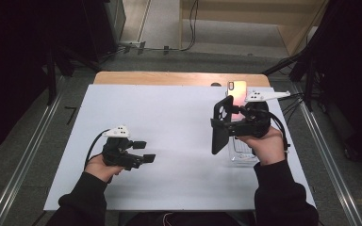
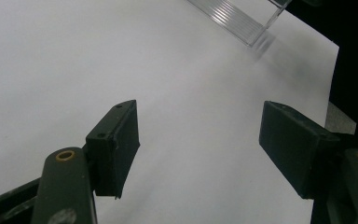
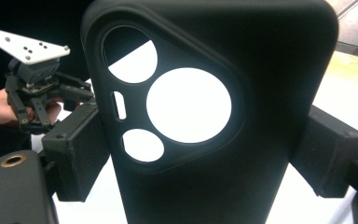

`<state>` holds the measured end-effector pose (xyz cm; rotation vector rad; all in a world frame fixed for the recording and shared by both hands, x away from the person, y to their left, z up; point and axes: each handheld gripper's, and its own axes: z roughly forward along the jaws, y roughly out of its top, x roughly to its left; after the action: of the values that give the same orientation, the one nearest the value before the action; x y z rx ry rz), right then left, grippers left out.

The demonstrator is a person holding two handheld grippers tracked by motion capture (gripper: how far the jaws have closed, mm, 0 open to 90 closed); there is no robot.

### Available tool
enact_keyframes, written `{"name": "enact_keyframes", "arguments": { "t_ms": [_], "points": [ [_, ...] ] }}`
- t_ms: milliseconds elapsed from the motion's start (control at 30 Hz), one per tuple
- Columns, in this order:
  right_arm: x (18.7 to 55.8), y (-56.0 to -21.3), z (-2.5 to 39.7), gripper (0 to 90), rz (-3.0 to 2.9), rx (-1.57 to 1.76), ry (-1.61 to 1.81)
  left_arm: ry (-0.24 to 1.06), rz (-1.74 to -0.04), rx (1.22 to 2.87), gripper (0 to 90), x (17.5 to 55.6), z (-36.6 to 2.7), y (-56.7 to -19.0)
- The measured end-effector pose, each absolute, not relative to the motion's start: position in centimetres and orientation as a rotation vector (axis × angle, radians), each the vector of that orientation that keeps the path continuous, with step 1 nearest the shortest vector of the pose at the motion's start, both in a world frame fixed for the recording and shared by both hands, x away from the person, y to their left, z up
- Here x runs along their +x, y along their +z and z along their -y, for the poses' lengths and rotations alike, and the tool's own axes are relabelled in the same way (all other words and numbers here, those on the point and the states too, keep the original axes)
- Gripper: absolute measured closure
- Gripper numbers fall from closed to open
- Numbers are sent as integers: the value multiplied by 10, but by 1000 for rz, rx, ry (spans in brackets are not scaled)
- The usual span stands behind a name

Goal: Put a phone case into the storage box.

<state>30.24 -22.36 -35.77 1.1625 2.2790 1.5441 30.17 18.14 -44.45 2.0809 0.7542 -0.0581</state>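
My right gripper [image 1: 220, 125] is shut on a black phone case [image 1: 220, 126], holding it on edge above the right side of the white table [image 1: 169, 122]. In the right gripper view the black phone case [image 3: 261, 93] stands between both jaws of the right gripper [image 3: 209, 149], with its camera cut-outs facing me. My left gripper [image 1: 144, 151] hovers low over the left side, open and holding nothing. The left gripper [image 2: 205, 140] has only bare table between its pads. A pink-orange phone [image 1: 237, 92] sits at the far edge, behind the right gripper.
A clear acrylic stand [image 1: 243, 151] lies on the table under the right hand, and the clear stand [image 2: 242, 18] also shows ahead of the left jaws. The left gripper [image 3: 36, 88] appears beyond the case. Dark equipment and metal rails flank the table.
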Motion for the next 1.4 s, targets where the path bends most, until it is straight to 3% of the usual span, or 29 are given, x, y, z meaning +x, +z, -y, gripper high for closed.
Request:
{"name": "enact_keyframes", "arguments": {
  "t_ms": [600,1400],
  "points": [
    [304,-353,265,125,-2083,1325,1459,-59,-782,2080,293,298,-195,-446],
    [355,-368,286,125,-1869,1527,1282,-58,-790,2065,293,297,-200,-447]
  ]
}}
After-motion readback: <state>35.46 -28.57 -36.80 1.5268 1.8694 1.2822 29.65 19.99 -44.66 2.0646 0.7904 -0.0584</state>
